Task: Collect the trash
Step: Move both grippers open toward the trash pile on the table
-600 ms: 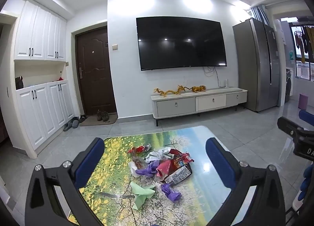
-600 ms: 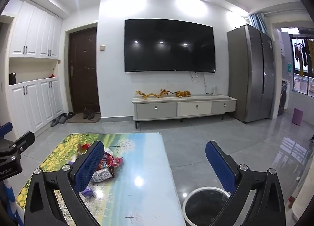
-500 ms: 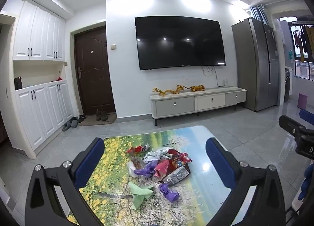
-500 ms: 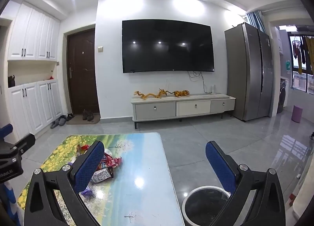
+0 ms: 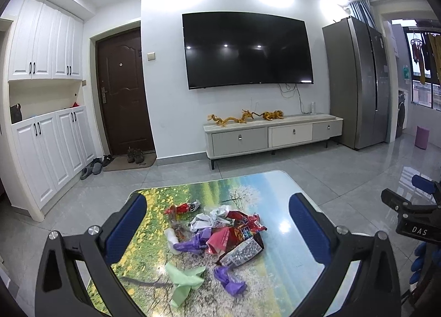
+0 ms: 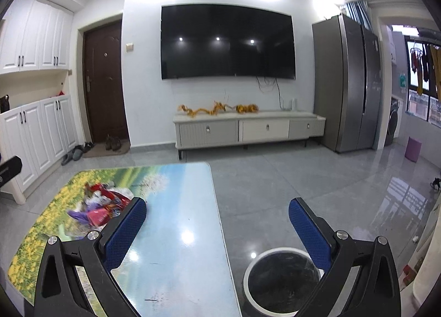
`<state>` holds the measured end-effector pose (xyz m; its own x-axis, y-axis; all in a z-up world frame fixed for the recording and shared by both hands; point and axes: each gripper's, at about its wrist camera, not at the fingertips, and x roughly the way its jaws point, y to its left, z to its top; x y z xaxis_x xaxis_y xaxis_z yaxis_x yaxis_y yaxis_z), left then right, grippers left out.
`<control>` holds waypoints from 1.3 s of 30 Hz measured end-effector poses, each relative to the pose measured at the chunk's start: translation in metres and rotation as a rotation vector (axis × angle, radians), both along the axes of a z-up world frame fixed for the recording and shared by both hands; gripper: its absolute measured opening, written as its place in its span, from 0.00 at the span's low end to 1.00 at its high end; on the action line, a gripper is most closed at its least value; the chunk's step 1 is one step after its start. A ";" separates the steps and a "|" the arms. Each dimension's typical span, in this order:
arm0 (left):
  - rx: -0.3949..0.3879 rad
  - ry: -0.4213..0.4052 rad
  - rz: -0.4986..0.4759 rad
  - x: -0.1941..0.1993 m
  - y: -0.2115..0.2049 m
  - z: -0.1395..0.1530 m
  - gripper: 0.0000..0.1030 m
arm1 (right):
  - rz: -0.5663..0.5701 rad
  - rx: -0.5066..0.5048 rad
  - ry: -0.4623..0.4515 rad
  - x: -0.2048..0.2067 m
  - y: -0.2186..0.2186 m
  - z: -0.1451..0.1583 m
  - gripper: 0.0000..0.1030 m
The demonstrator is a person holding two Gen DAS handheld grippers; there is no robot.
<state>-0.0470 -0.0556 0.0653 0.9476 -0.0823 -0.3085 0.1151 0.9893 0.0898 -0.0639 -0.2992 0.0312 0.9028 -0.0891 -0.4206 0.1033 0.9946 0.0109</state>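
A pile of trash (image 5: 220,230) lies on the table (image 5: 275,187): red, white and silver wrappers, purple bags and a green bag (image 5: 183,279). My left gripper (image 5: 217,223) is open and empty, held above the pile. My right gripper (image 6: 217,220) is open and empty over the table's right edge; the trash pile (image 6: 103,205) shows blurred to its left. A round white-rimmed bin (image 6: 281,279) with a black liner stands on the floor right of the table (image 6: 176,187). The right gripper also shows at the right edge of the left wrist view (image 5: 410,215).
A TV cabinet (image 5: 273,135) stands at the far wall under a wall TV (image 5: 248,49). A grey fridge (image 5: 358,82) is at the right, white cupboards (image 5: 46,146) at the left. Grey tiled floor surrounds the table.
The left view has shifted slightly left and closer to the pile. The right gripper has swung, so the table and bin sit further right and nearer; its view is motion-blurred. Both stay open.
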 end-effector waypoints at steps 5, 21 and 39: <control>-0.033 0.007 -0.019 0.029 -0.005 -0.009 1.00 | -0.033 -0.007 0.014 0.024 -0.016 -0.016 1.00; 0.041 0.307 -0.102 0.118 -0.033 -0.083 1.00 | -0.077 0.094 0.153 0.095 -0.047 -0.082 1.00; 0.051 0.291 -0.093 0.122 -0.042 -0.070 1.00 | -0.083 0.031 0.174 0.096 -0.047 -0.078 1.00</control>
